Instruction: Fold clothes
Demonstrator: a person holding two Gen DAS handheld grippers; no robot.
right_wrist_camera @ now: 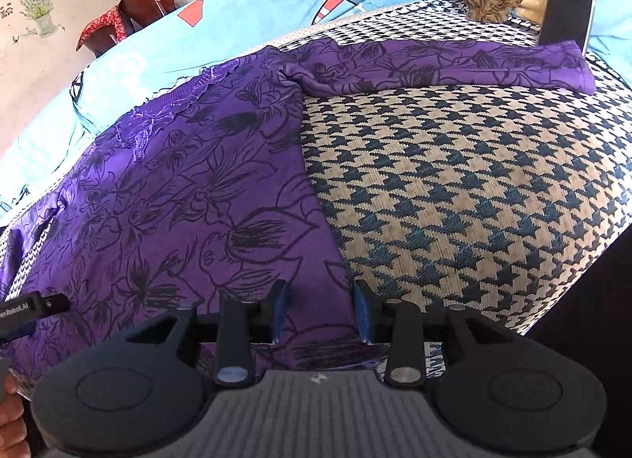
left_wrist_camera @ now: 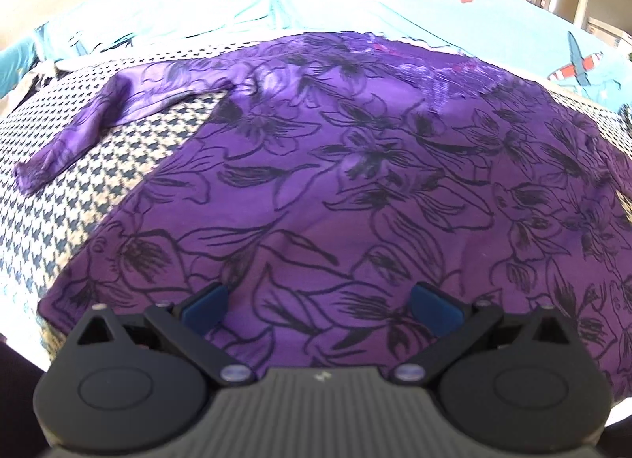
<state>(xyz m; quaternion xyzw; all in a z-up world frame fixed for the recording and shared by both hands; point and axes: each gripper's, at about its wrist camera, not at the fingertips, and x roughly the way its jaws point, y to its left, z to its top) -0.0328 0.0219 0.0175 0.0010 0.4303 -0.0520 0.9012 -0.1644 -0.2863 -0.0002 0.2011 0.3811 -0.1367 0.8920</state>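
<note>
The purple floral garment (left_wrist_camera: 355, 166) lies spread flat on a houndstooth-patterned cover (right_wrist_camera: 474, 189), both sleeves stretched out to the sides. Its near hem runs under both tools and is cut off from sight by their grey bodies, so how the cloth ends there cannot be made out.

The left gripper (left_wrist_camera: 318, 310) hangs just above the lower part of the garment with its jaws spread wide, blue pads (left_wrist_camera: 205, 306) well apart and nothing between them but the fabric beneath; whether the pads touch the cloth is hard to tell.

The right gripper (right_wrist_camera: 320, 312) sits at the garment's side edge near the hem, jaws parted to a moderate gap that straddles the line where purple cloth meets houndstooth. It pinches nothing.

At the left edge of the right wrist view, part of the other tool shows a white label, cut off, reading "enRobot.AI" (right_wrist_camera: 15, 310), with a bit of a hand (right_wrist_camera: 10, 418) below it.

Farther off, one sleeve (right_wrist_camera: 454, 63) reaches toward a dark upright slab (right_wrist_camera: 568, 4) whose nature is unclear. Beyond lies a light blue sheet (right_wrist_camera: 256, 4) printed with aeroplanes, and the lace at the neckline (left_wrist_camera: 426, 71) looks blurred.
</note>
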